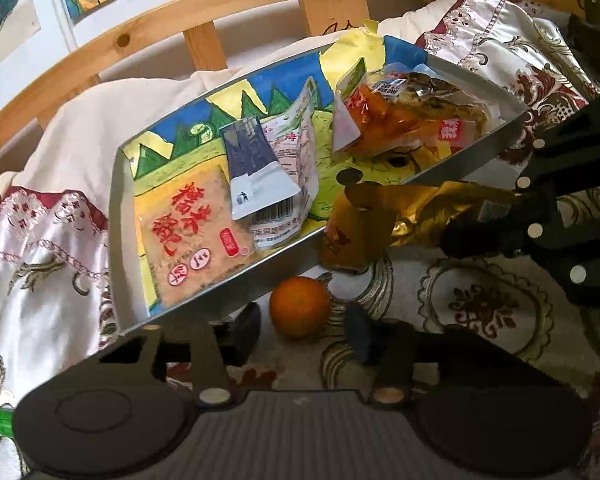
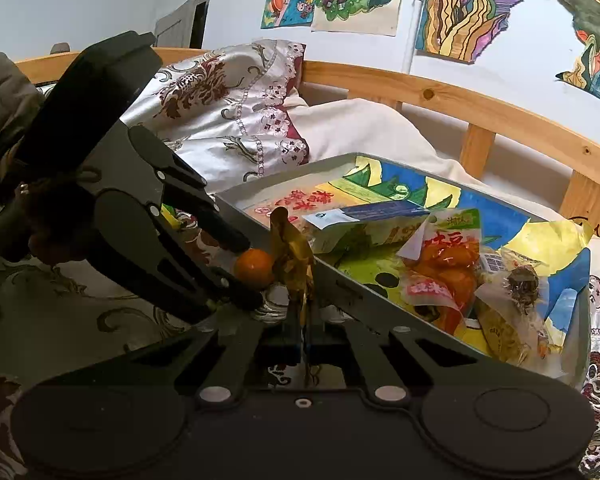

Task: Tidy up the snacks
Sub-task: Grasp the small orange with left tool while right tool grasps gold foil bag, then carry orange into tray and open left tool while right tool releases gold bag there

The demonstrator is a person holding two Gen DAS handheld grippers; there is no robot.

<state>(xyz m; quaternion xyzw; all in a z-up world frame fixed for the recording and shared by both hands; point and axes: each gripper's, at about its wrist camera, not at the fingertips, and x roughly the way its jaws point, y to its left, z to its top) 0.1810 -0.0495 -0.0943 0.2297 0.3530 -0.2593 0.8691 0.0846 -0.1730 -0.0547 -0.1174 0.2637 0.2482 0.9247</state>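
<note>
A small orange (image 1: 300,306) lies on the patterned bedspread just in front of the grey tray (image 1: 260,270). My left gripper (image 1: 302,330) straddles the orange, and a thin gap shows on each side, so the pads do not press it. The right wrist view shows the same orange (image 2: 256,266) between the left gripper's (image 2: 249,274) two fingers. My right gripper (image 2: 305,322) is shut on a crumpled gold snack packet (image 2: 292,254), held upright at the tray's near rim (image 2: 380,308). The left wrist view has this right gripper (image 1: 460,236) and the gold packet (image 1: 380,216) above the orange.
The tray is lined with a coloured drawing and holds a tan packet with red characters (image 1: 188,236), a dark blue packet (image 1: 252,168), a white packet (image 1: 296,148) and orange-red packets (image 1: 388,116). A pillow (image 2: 228,112), a cream duvet and a wooden bed rail (image 2: 480,108) stand behind. A person's sleeve (image 2: 0,92) is at left.
</note>
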